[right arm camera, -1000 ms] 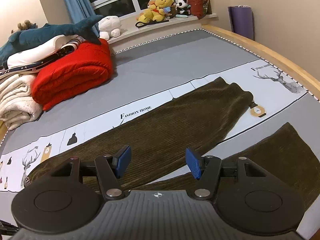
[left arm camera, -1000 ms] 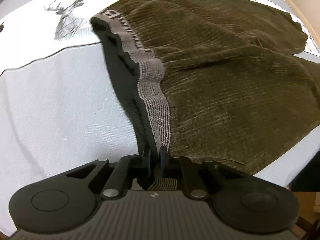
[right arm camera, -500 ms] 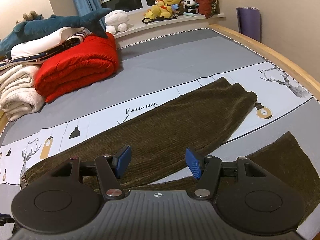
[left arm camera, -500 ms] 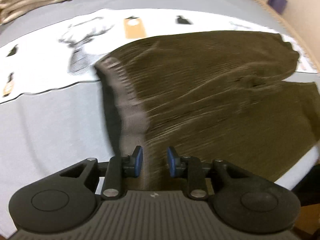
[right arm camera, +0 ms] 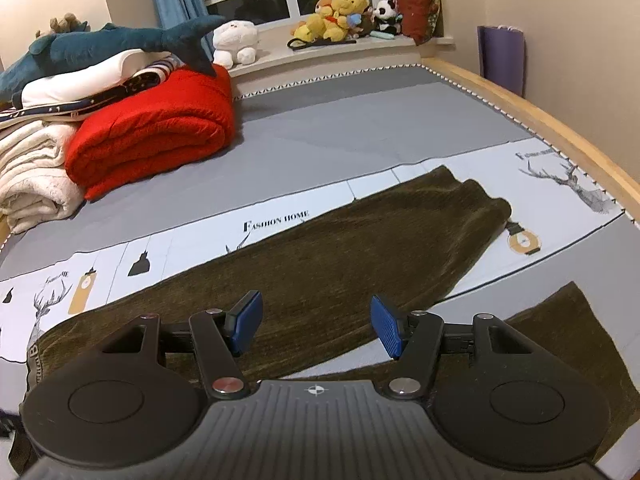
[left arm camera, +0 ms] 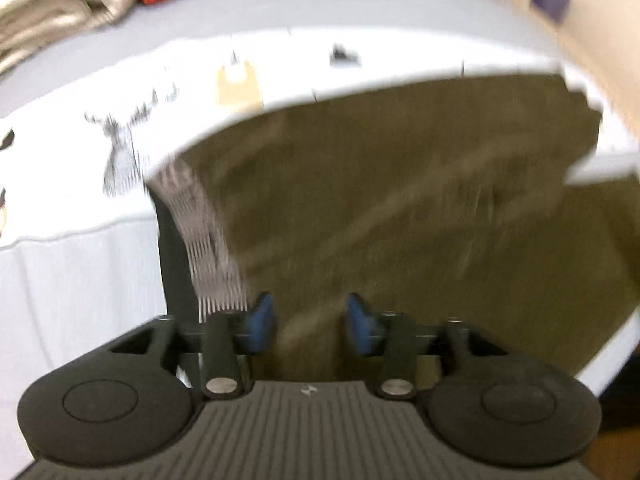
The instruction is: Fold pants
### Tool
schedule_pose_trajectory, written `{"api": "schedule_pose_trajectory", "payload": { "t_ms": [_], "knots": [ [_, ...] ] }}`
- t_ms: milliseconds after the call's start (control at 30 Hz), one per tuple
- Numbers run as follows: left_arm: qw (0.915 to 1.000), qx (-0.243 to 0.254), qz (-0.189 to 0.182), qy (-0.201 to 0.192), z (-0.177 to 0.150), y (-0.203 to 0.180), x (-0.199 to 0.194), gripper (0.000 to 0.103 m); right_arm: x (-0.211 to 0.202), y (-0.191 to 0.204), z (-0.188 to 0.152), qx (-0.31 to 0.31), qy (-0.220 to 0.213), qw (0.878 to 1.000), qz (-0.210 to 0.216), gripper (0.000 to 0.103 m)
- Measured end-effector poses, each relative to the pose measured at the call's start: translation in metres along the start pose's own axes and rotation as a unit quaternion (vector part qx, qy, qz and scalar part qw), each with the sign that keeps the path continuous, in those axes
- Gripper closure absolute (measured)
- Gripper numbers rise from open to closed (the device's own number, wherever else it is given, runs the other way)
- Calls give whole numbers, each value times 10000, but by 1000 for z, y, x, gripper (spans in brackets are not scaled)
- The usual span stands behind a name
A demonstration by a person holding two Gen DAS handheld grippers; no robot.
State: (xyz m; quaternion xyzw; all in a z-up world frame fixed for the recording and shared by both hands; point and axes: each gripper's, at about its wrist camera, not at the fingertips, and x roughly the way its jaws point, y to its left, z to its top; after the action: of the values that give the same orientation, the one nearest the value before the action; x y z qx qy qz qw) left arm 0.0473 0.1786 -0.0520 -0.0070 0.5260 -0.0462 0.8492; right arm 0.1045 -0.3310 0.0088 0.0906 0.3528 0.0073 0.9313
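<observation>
Olive-brown corduroy pants (right arm camera: 352,252) lie spread on the bed, one leg reaching to the far right, the other leg (right arm camera: 560,344) at the near right. The grey striped waistband (left arm camera: 204,240) shows in the blurred left wrist view, with the pants body (left arm camera: 400,220) beyond. My left gripper (left arm camera: 306,320) is open and empty, just above the waist end. My right gripper (right arm camera: 316,320) is open and empty, hovering above the gap between the two legs.
A red folded blanket (right arm camera: 156,132) and cream blankets (right arm camera: 28,172) are stacked at the far left, with a plush shark (right arm camera: 100,48) on top. Stuffed toys (right arm camera: 340,16) sit on the window sill. The wooden bed edge (right arm camera: 560,132) runs along the right.
My left gripper let go of the waistband, opened and pulled back and up; its view is now blurred by motion. My right gripper stayed open and drifted slightly.
</observation>
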Motion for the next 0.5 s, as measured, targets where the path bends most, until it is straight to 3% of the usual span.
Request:
{"api": "schedule_pose_trajectory", "payload": {
  "t_ms": [167,300,500],
  "knots": [
    [9968,-494,176,-603,32,4,-5,45,2,2,2,-101,-127,9998,-91,41],
    [9923,-601,272,-1046,48,8,-1,45,4,12,3,-329,-242,9991,-84,41],
    [9898,-618,483,-1192,67,14,13,45,7,30,4,-607,-289,9977,41,41]
  ]
}}
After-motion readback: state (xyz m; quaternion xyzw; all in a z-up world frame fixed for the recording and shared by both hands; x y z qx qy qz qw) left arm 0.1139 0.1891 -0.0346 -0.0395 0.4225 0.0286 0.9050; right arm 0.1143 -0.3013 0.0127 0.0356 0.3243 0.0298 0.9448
